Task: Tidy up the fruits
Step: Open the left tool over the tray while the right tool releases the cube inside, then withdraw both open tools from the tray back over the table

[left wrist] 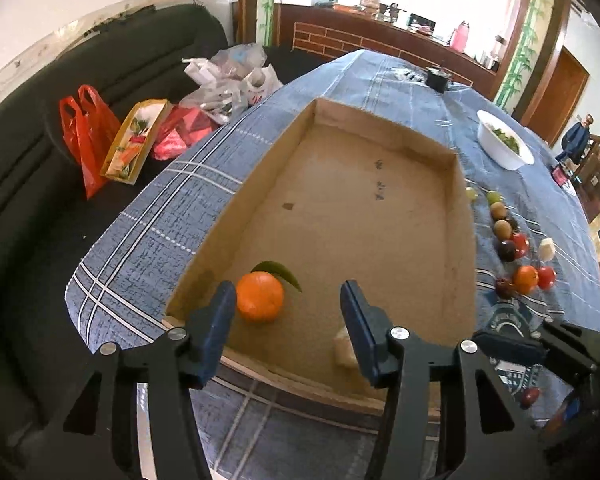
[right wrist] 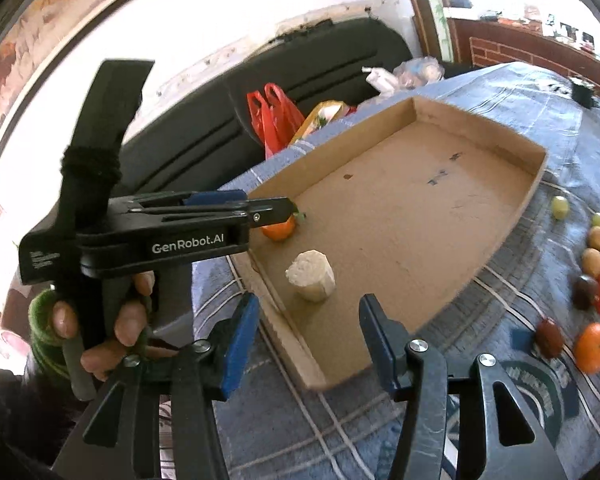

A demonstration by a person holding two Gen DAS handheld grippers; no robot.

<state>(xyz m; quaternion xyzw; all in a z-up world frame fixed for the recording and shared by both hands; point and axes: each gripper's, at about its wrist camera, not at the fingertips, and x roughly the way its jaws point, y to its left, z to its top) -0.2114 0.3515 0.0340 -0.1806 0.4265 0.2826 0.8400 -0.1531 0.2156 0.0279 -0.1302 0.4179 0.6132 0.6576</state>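
Observation:
A shallow cardboard box (left wrist: 380,128) (right wrist: 536,172) lies on the blue plaid tablecloth. Inside, near its front left corner, sits an orange tangerine with a green leaf (left wrist: 259,296) (right wrist: 278,230). A pale cut piece of fruit (right wrist: 311,276) (left wrist: 345,347) stands in the box near the front wall. My left gripper (left wrist: 288,322) is open, its left finger just beside the tangerine, which rests on the box floor. My right gripper (right wrist: 308,340) is open and empty above the box's near edge. Several loose fruits (left wrist: 512,248) (right wrist: 592,280) lie in a row right of the box.
A white bowl of greens (left wrist: 504,144) stands at the far right of the table. A black sofa (left wrist: 100,80) with red bags (left wrist: 88,132) and plastic bags lies left of the table. A small black object (left wrist: 437,78) sits at the table's far end.

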